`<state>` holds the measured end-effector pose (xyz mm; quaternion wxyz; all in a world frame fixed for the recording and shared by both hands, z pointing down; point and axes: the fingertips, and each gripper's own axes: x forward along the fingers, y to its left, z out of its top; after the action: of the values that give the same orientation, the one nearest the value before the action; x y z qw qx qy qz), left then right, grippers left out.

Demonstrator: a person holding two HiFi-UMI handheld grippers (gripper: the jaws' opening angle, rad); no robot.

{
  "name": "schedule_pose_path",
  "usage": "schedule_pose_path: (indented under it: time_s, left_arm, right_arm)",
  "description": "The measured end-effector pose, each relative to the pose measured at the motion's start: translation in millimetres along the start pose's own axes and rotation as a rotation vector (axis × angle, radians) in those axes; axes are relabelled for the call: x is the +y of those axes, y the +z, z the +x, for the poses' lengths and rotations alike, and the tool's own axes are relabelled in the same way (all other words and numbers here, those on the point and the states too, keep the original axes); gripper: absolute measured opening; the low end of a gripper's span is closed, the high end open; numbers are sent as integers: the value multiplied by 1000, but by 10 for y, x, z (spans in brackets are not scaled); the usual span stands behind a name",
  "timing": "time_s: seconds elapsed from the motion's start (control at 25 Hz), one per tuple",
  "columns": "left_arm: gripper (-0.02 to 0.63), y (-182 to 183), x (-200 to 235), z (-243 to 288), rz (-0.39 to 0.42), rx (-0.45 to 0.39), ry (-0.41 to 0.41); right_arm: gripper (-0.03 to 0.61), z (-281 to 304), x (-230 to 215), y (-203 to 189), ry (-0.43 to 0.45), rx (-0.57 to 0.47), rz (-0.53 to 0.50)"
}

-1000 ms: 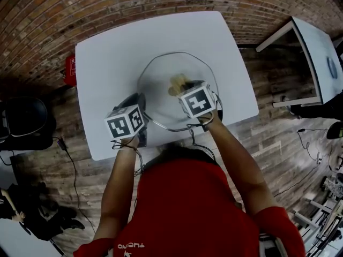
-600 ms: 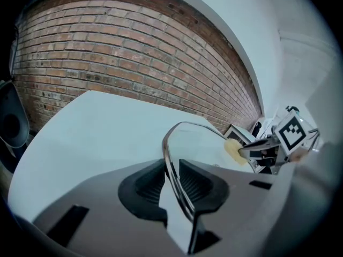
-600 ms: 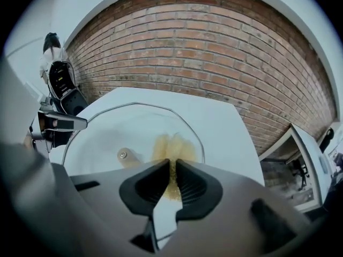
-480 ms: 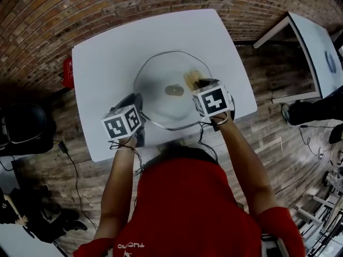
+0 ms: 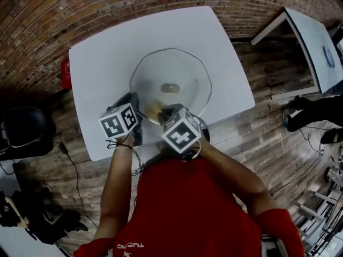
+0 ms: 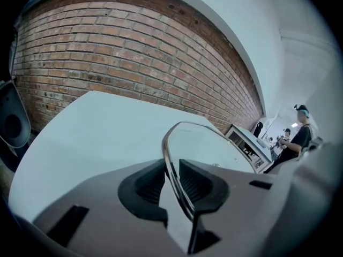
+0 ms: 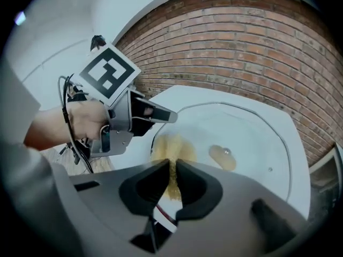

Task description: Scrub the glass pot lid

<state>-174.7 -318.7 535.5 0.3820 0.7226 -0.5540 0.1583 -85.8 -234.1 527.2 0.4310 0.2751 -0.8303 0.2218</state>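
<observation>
Now | my left fingers [image 6: 143, 185] pinched the glass pot lid [image 6: 209, 149] by its rim | right fingers [image 7: 197, 189] clamped a yellow sponge [image 7: 170, 150] against it

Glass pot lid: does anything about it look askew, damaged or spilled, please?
Nothing stands out: the glass pot lid lies whole on the table, rim clamped in the left gripper, right gripper holding a yellow scrubber on it.
</observation>
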Motion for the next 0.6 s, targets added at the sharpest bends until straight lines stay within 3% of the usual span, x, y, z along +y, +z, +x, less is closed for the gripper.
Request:
schedule_pose_path:
  time_s: [0.24, 0.6]
  left_arm:
    - [89, -12, -3, -10, -2, -2, 7]
    - [89, -25, -5, -3, -2, -5, 14]
  right_arm:
    - [52, 30, -96, -86, -22, 14, -1]
    - [52, -266, -628, -458, -121, 41, 58]
